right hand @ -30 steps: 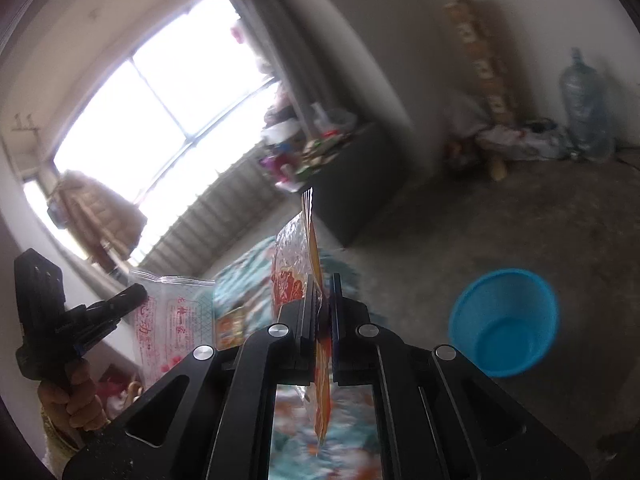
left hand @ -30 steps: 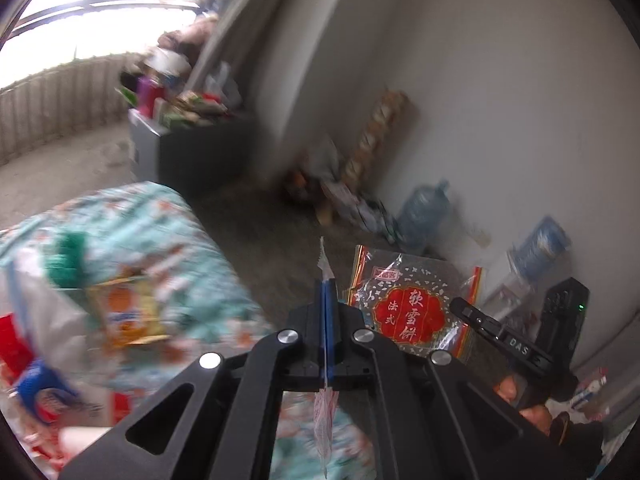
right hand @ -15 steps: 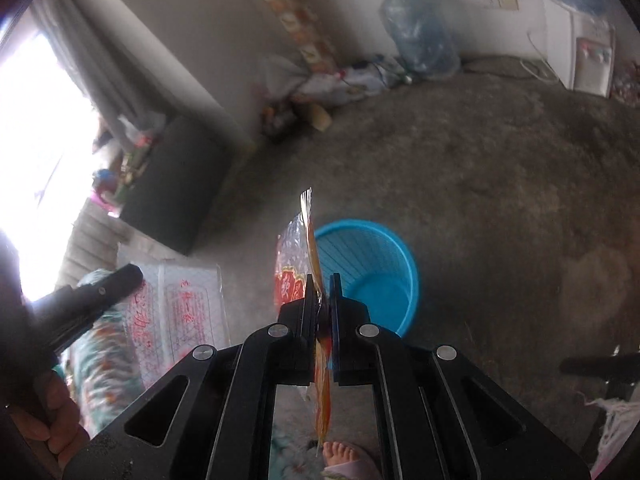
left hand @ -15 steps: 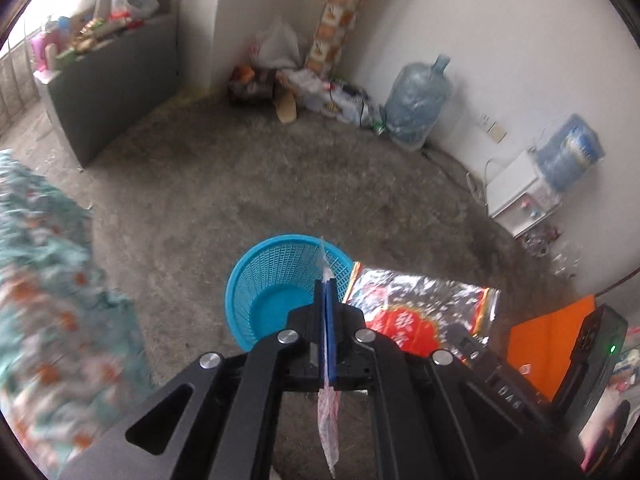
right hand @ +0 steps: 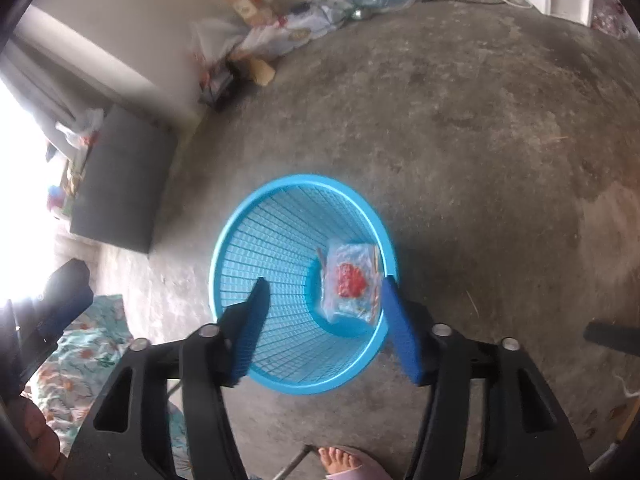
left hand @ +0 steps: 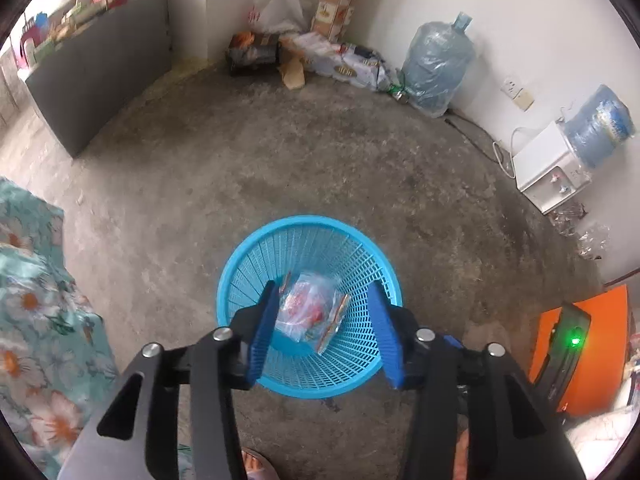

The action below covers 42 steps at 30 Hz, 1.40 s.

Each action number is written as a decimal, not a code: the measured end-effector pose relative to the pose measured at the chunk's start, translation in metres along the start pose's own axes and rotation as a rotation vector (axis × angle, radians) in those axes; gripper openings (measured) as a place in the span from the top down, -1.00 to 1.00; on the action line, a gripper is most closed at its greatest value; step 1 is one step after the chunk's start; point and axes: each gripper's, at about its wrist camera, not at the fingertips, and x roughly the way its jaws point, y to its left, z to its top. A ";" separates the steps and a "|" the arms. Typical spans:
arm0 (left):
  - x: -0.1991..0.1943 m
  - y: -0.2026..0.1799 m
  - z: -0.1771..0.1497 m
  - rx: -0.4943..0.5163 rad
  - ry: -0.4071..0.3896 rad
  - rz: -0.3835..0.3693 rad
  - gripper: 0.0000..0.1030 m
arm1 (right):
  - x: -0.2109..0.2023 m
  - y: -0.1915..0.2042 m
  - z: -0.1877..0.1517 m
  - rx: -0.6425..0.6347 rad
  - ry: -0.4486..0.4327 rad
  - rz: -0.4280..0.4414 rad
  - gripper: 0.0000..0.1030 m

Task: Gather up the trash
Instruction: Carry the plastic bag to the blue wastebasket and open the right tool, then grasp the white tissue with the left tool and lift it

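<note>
Both tongs, swung from the bed to above the blue basket (left hand: 236,280), have just been opening. Left tongs (left hand: 326,330) and right tongs (right hand: 326,326) are standing about half open, gripping nothing. To release well, each should be hanging over the basket mouth with the pads clear before retreating. Beyond the blue pads (left hand: 264,332), a clear wrapper (right hand: 350,282) with a red print is lying inside the basket; the second wrapper cannot be told apart.
</note>
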 end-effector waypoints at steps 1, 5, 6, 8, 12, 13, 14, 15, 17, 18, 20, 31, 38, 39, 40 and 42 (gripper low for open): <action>-0.010 0.000 0.000 0.006 -0.016 0.003 0.06 | -0.007 -0.001 -0.003 -0.002 -0.013 0.003 -0.14; -0.061 0.007 -0.003 -0.010 -0.092 -0.030 0.02 | -0.039 0.013 -0.012 -0.027 -0.054 0.010 -0.27; -0.076 0.009 -0.003 -0.014 -0.114 -0.043 0.00 | -0.051 0.020 -0.014 -0.043 -0.069 0.004 -0.30; -0.117 0.016 -0.009 -0.015 -0.169 -0.052 -0.05 | -0.076 0.039 -0.020 -0.085 -0.105 -0.012 -0.49; -0.194 0.032 -0.029 0.027 -0.269 -0.047 -0.14 | -0.124 0.084 -0.038 -0.201 -0.161 -0.020 -0.73; -0.215 0.038 -0.037 0.042 -0.293 -0.032 -0.17 | -0.134 0.096 -0.044 -0.234 -0.173 -0.021 -0.81; -0.234 0.044 -0.046 0.046 -0.313 -0.019 -0.18 | -0.143 0.107 -0.051 -0.267 -0.184 -0.017 -0.85; -0.250 0.052 -0.054 0.042 -0.330 -0.012 -0.20 | -0.154 0.119 -0.060 -0.310 -0.196 -0.011 -0.85; -0.285 0.073 -0.077 0.017 -0.361 -0.009 -0.25 | -0.172 0.142 -0.078 -0.400 -0.218 -0.007 -0.85; -0.298 0.081 -0.087 0.004 -0.374 -0.005 -0.27 | -0.181 0.153 -0.088 -0.444 -0.230 -0.011 -0.85; -0.328 0.101 -0.114 -0.029 -0.410 0.015 -0.29 | -0.196 0.174 -0.108 -0.527 -0.254 -0.007 -0.85; -0.438 0.196 -0.232 -0.192 -0.578 0.163 -0.31 | -0.239 0.246 -0.211 -0.975 -0.280 0.175 -0.85; -0.484 0.266 -0.287 -0.369 -0.674 0.271 -0.33 | -0.253 0.268 -0.231 -0.992 -0.161 0.476 -0.84; -0.487 0.275 -0.293 -0.397 -0.680 0.275 -0.33 | -0.252 0.274 -0.234 -0.987 -0.116 0.506 -0.84; -0.488 0.285 -0.302 -0.433 -0.682 0.271 -0.33 | -0.249 0.283 -0.238 -0.986 -0.055 0.548 -0.84; -0.486 0.301 -0.315 -0.470 -0.675 0.255 -0.33 | -0.236 0.297 -0.246 -0.982 0.072 0.610 -0.76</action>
